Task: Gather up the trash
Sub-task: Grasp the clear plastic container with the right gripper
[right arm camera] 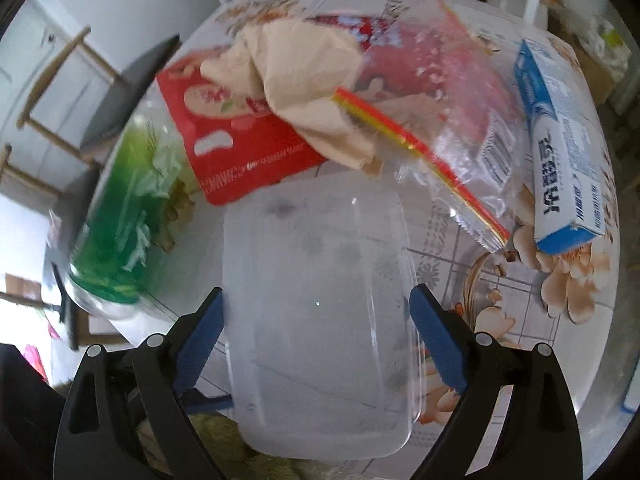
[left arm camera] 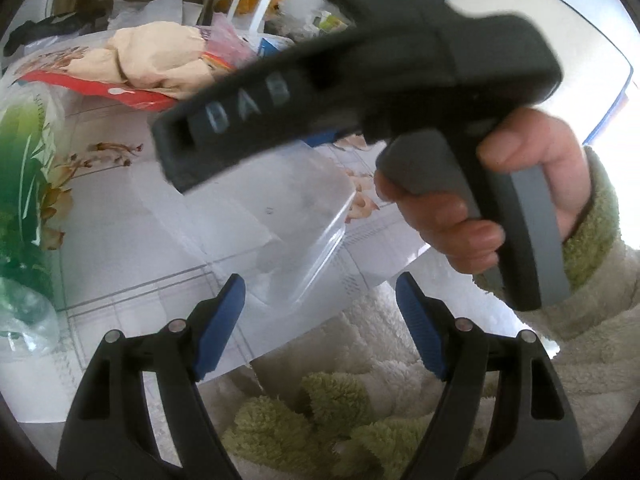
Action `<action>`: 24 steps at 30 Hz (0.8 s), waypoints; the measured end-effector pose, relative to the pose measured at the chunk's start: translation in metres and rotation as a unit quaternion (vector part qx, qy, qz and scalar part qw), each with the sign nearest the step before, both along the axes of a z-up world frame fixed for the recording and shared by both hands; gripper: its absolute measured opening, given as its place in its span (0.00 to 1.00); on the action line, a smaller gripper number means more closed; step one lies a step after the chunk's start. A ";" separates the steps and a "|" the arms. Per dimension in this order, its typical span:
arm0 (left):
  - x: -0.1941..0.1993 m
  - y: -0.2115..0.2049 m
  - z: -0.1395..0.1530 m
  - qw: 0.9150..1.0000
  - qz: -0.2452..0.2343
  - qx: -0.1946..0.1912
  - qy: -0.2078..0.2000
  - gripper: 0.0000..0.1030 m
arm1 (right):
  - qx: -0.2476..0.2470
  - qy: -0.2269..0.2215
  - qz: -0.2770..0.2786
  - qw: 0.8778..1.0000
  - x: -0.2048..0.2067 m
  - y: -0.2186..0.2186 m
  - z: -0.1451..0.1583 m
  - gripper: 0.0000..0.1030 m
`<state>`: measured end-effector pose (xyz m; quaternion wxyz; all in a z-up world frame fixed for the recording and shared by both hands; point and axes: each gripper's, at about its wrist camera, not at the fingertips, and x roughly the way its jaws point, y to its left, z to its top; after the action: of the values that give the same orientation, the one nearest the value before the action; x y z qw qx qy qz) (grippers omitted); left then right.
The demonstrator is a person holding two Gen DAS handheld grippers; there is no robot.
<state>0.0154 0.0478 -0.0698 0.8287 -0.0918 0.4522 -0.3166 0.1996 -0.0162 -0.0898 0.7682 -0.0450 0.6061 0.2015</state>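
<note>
A clear plastic food container (right arm camera: 320, 312) lies at the near edge of the flower-patterned table (right arm camera: 560, 320). My right gripper (right arm camera: 318, 344) straddles it, one blue pad (right arm camera: 202, 336) on each side, touching or nearly touching its walls. In the left wrist view the same container (left arm camera: 276, 216) lies under the right gripper's black body (left arm camera: 360, 80). My left gripper (left arm camera: 320, 328) is open and empty, over the table edge in front of the container.
Beyond the container lie a red packet (right arm camera: 240, 152), crumpled beige paper (right arm camera: 296, 80), a zip bag (right arm camera: 436, 112), a blue-white box (right arm camera: 560, 152) and a green-labelled bottle (right arm camera: 124, 216). A person's hand (left arm camera: 500, 208) holds the right gripper. A fleece robe (left arm camera: 320, 420) lies below the table edge.
</note>
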 end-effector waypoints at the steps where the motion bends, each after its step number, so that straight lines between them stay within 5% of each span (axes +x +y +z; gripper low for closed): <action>1: -0.001 0.002 0.000 1.000 0.004 -0.001 0.000 0.71 | -0.002 0.003 0.004 1.000 0.001 0.000 -0.002 0.86; 15: -0.011 0.038 0.010 0.999 0.024 0.000 -0.029 0.71 | 0.010 0.004 0.013 1.000 -0.016 -0.031 0.001 0.83; 24: -0.010 0.032 0.020 0.999 0.023 0.017 -0.036 0.71 | 0.011 0.000 -0.060 0.998 -0.042 -0.100 0.003 0.83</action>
<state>0.0057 0.0794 -0.0499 0.8529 -0.0766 0.4255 -0.2927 0.1576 -0.1158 -0.0868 0.7793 0.0001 0.6056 0.1613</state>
